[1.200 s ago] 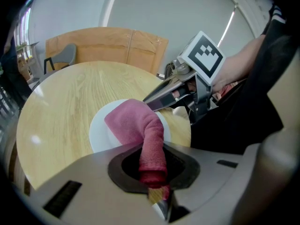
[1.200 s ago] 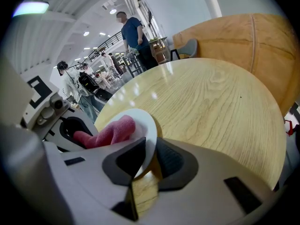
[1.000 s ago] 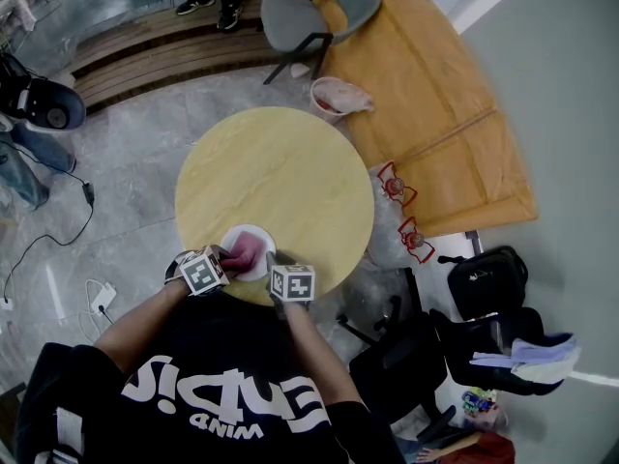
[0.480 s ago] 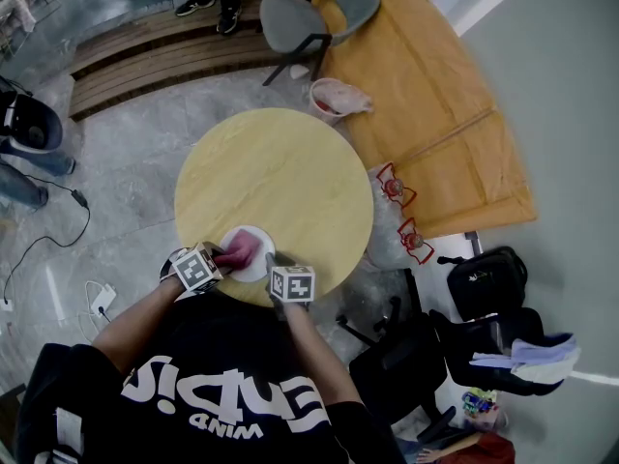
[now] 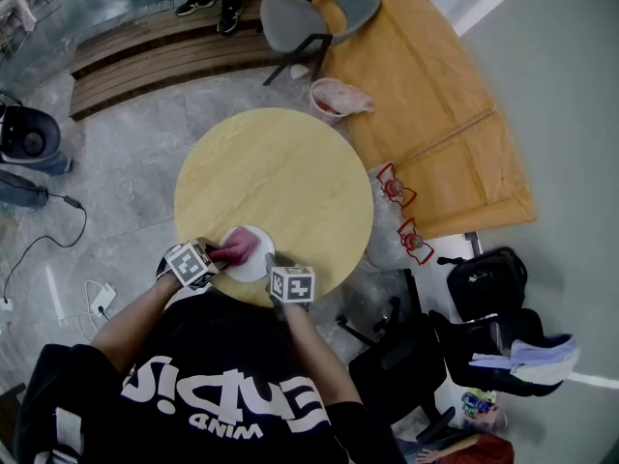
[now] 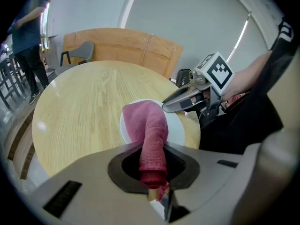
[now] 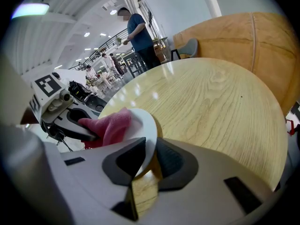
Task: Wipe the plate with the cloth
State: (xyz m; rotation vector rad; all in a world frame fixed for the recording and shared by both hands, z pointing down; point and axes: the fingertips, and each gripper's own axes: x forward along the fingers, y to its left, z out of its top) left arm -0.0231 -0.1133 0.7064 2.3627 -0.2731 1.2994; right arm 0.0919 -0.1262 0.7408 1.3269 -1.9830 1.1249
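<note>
Two grippers are sitting at the near edge of a round wooden table (image 5: 290, 162). Left gripper (image 6: 154, 182) is clamping its jaws tight on one end of a pink cloth (image 6: 147, 125). The cloth is running forward out of the jaws and draping onto a white plate (image 6: 178, 128) just ahead. Right gripper (image 7: 146, 161) is pinching the plate's rim, jaws partly closed on it. From the right jaws, the cloth is lying ahead and to the left, on the plate's face.

The cloth (image 6: 151, 130) hides much of the plate (image 6: 177, 128) beneath it.
</note>
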